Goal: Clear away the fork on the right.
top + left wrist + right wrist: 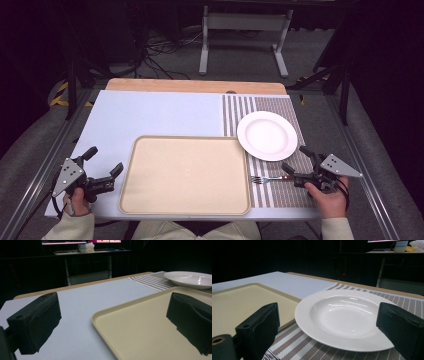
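So you're holding the right gripper [296, 160] low over the striped placemat [280, 192] at the table's right edge, jaws spread wide and gripping nothing. The white plate [267, 135] is sitting at roughly 11 o'clock from that gripper, near it but not touching. In the right gripper view the plate [347, 317] is lying straight ahead between the two jaws, its left rim overlapping the corner of the beige tray [239, 302]. The fork [267, 179] is lying on the placemat just at 9 o'clock of the gripper, tines pointing toward the tray [185, 174], handle end right beside the lower jaw.

Your left gripper [104, 167] is hanging out over the white table surface [150, 112] at the tray's left edge, jaws also wide apart and empty. In the left gripper view the tray [140, 330] is running between its jaws, with the plate [191, 279] way off at about 2 o'clock.
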`<state>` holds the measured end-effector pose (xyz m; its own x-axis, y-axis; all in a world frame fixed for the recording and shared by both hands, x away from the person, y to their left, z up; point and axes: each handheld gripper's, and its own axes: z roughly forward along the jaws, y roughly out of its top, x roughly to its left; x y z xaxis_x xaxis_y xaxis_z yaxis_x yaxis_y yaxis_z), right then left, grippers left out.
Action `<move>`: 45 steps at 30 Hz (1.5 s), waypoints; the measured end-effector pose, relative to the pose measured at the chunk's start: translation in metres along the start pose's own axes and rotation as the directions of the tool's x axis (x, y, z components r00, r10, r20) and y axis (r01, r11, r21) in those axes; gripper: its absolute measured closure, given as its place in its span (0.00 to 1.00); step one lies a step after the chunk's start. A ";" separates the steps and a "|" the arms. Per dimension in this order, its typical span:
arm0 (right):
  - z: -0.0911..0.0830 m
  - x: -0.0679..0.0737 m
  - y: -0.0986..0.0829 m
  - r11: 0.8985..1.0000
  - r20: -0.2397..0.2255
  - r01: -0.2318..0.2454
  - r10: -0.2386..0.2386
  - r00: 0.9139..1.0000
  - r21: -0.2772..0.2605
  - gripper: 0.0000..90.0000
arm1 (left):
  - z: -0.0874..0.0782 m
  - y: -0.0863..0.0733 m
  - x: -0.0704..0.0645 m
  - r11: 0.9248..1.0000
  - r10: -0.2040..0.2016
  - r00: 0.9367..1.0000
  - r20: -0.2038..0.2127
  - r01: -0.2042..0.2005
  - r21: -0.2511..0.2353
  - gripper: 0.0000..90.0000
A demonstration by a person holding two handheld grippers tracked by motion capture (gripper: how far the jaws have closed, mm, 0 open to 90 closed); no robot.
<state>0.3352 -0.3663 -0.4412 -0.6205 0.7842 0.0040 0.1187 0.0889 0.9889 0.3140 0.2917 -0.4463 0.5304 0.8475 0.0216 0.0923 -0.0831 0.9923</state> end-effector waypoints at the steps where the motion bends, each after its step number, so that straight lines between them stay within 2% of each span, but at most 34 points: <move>1: 0.000 0.000 0.000 1.000 -0.002 0.001 -0.001 1.000 -0.002 0.06 | 0.000 0.000 -0.001 1.000 0.007 1.000 -0.003 -0.007 0.000 0.00; 20: -0.005 0.001 0.003 1.000 -0.022 -0.015 0.014 1.000 -0.011 0.07 | -0.002 0.001 0.002 1.000 0.005 1.000 -0.005 -0.005 -0.001 0.00; 24: -0.004 0.000 0.006 1.000 -0.040 -0.011 0.011 0.999 -0.004 0.08 | -0.002 0.001 0.002 1.000 0.004 1.000 -0.007 -0.004 0.003 0.00; 29: 0.002 0.000 0.017 1.000 -0.070 -0.018 0.017 0.997 -0.008 0.09 | -0.001 0.001 0.002 1.000 0.001 1.000 -0.007 -0.001 0.006 0.00; 36: 0.019 0.001 0.034 1.000 -0.105 0.003 -0.001 0.994 0.019 0.09 | -0.001 0.001 0.002 1.000 0.004 1.000 -0.005 -0.004 0.011 0.00; 45: 0.036 0.006 0.047 0.996 -0.155 0.050 -0.037 0.987 0.078 0.09 | -0.001 0.001 0.002 1.000 0.000 1.000 -0.007 0.000 0.010 0.00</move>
<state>0.3646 -0.3356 -0.3997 -0.7372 0.6756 -0.0096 0.1482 0.1755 0.9733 0.3148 0.2940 -0.4454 0.5243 0.8512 0.0221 0.1013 -0.0881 0.9910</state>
